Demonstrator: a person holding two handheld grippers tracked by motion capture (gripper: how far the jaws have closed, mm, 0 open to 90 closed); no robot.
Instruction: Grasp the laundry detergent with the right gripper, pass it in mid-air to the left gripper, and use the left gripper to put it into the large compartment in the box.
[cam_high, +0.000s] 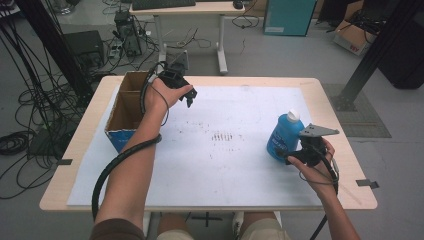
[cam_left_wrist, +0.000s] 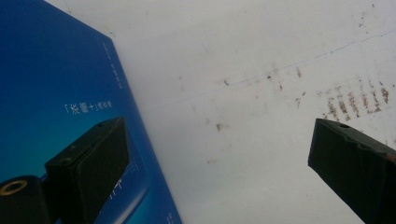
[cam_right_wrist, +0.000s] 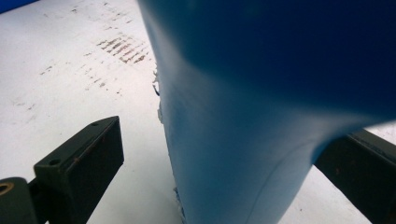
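Observation:
A blue bottle (cam_high: 283, 136) with a white cap stands slightly tilted at the right of the white mat (cam_high: 225, 165). My right gripper (cam_high: 294, 156) is at the bottle's near side. In the right gripper view the bottle (cam_right_wrist: 261, 70) sits between the jaws of my right gripper (cam_right_wrist: 224, 140), which is open, with a gap on the left side and the right jaw close against it. My left gripper (cam_high: 189, 96) hovers open over the mat, just right of the cardboard box (cam_high: 125, 107). In the left gripper view my left gripper (cam_left_wrist: 219, 154) holds nothing, beside the box's blue wall (cam_left_wrist: 56, 84).
The box is open-topped, brown inside, and sits at the table's left edge. Brown scuff marks (cam_high: 222, 136) dot the mat's middle. Beyond the table stand a desk (cam_high: 187, 10), cables and a teal bin (cam_high: 290, 17) on the floor.

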